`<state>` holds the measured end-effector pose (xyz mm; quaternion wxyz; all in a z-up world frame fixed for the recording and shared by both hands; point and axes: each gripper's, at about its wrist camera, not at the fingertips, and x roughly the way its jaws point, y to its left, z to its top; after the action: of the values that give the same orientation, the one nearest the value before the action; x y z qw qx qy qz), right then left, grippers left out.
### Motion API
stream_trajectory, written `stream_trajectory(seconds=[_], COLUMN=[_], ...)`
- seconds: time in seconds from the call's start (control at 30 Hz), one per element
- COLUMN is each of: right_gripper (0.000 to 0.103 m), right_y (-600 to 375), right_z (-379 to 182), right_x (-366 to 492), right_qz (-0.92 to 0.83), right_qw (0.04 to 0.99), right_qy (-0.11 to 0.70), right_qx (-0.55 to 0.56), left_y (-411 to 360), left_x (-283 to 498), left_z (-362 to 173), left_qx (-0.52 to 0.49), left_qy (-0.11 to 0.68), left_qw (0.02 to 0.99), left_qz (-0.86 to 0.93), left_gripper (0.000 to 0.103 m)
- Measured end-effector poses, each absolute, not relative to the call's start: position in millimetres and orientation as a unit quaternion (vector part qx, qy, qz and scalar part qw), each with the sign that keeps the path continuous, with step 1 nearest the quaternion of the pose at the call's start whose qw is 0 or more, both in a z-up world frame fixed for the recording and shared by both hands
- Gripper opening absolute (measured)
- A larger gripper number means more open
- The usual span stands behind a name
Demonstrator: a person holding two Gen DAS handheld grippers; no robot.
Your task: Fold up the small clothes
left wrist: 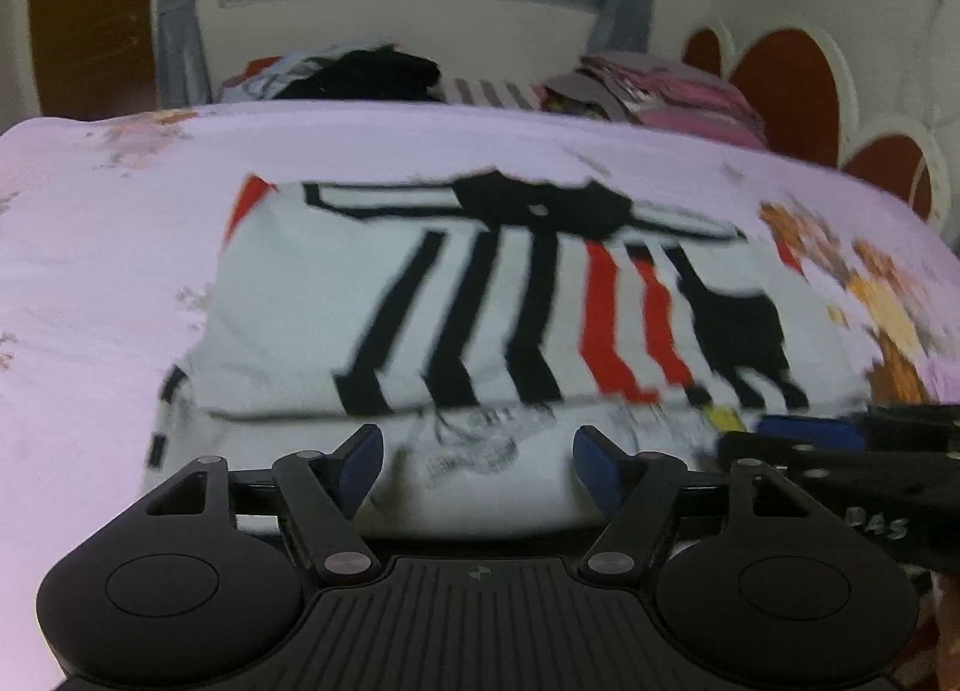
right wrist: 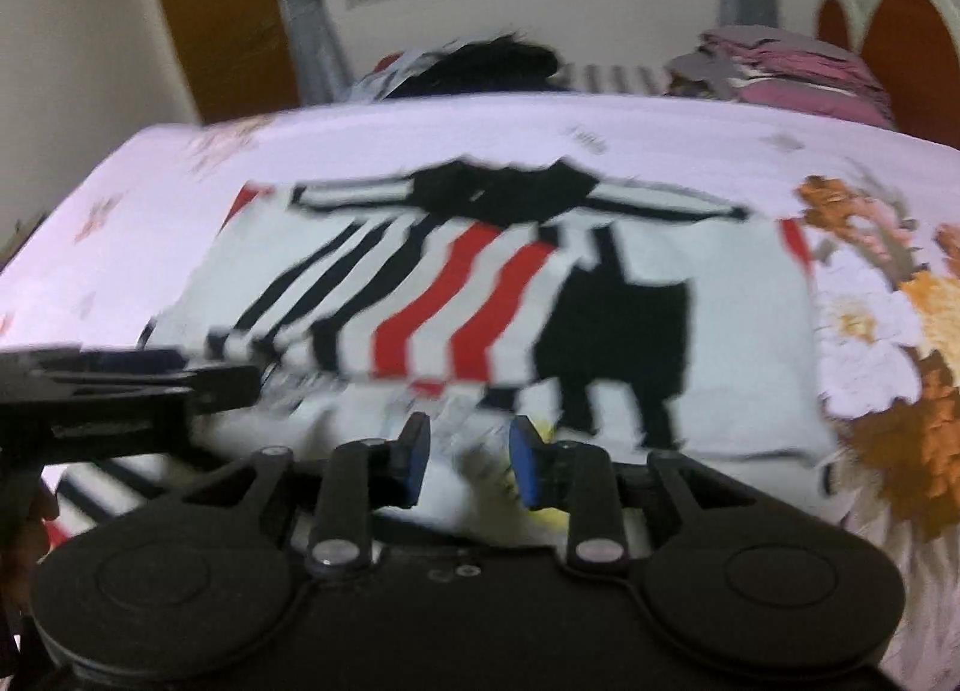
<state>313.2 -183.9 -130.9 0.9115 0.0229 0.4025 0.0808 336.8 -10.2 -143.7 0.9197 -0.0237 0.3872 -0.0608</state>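
Note:
A small white shirt [left wrist: 300,295] with black and red stripes and a black collar lies flat on the bed, its lower part folded up over itself. It also shows in the right wrist view [right wrist: 738,331]. My left gripper [left wrist: 478,460] is open and empty, just above the shirt's near folded edge. My right gripper [right wrist: 469,454] is open and empty over the same edge, a little to the right. Each gripper shows at the side of the other's view. Both views are blurred.
The bed has a pale pink sheet [left wrist: 90,271] with a floral print at the right [right wrist: 888,367]. At the far edge lie a dark pile of clothes [left wrist: 366,73] and a stack of pink folded clothes [left wrist: 666,91]. A window and headboard stand behind.

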Motion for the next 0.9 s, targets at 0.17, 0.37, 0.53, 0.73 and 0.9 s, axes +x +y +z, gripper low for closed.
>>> stream_trajectory(seconds=[0.17,0.37,0.53,0.73,0.9], right_gripper=[0.027,0.027,0.027,0.030,0.028], right_y=[-180,-203,-222,-195,-147], right_z=[-146,-154,-154,-136,-137], right_x=[296,264,239,214,201], right_qz=[0.078,0.037,-0.017,-0.002,0.026], right_qw=[0.902,0.902,0.903,0.910,0.908], right_qy=[0.426,0.429,0.429,0.413,0.417], right_qx=[-0.004,-0.029,-0.018,0.038,0.016], left_y=[-7,18,44,49,38], left_x=[321,292,270,244,224], left_z=[-168,-176,-175,-165,-164], left_qx=[-0.009,0.019,0.020,0.000,0.003], left_qy=[0.425,0.420,0.421,0.424,0.421], left_qw=[0.904,0.905,0.904,0.902,0.900], left_qz=[-0.053,-0.064,-0.072,-0.082,-0.110], left_gripper=[0.070,0.072,0.072,0.072,0.072])
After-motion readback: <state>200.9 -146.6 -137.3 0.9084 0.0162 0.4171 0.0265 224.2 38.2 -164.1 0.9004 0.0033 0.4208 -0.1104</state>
